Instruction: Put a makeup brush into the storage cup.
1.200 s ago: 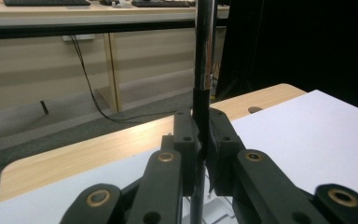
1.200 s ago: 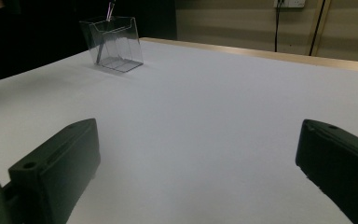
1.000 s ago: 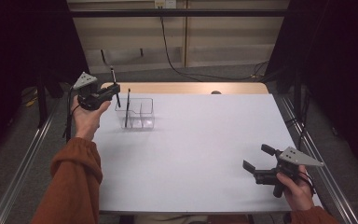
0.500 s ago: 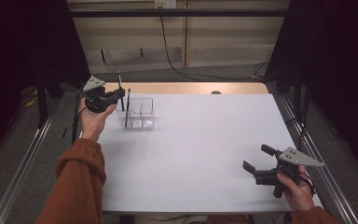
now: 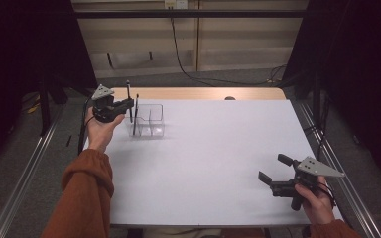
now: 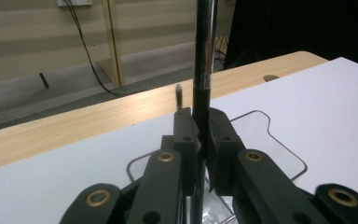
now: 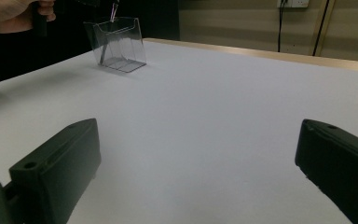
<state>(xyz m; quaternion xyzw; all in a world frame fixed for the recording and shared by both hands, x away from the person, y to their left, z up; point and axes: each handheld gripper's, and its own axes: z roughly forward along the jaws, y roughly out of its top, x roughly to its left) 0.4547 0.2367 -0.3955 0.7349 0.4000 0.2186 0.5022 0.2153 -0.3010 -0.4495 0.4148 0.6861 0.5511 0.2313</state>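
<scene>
My left gripper [image 5: 128, 105] is shut on a black pen [image 5: 128, 91] with a silver band, held upright just left of a clear plastic organiser [image 5: 151, 124] at the table's far left. In the left gripper view the pen [image 6: 202, 70] runs up between the closed jaws, above the organiser's rim [image 6: 279, 135]. A second dark pen [image 5: 136, 113] stands tilted in the organiser's left compartment. My right gripper [image 5: 273, 167] is open near the front right corner, with nothing between its jaws, low over the white tabletop [image 7: 205, 107].
The white sheet [image 5: 218, 158] covers most of the table, with a wooden strip [image 5: 203, 93] along the far edge. Metal rails run down both sides. The organiser [image 7: 116, 44] stands far from the right gripper.
My left gripper has carried the pen rightward and slightly down, closer to the organiser. The right gripper has stayed put.
</scene>
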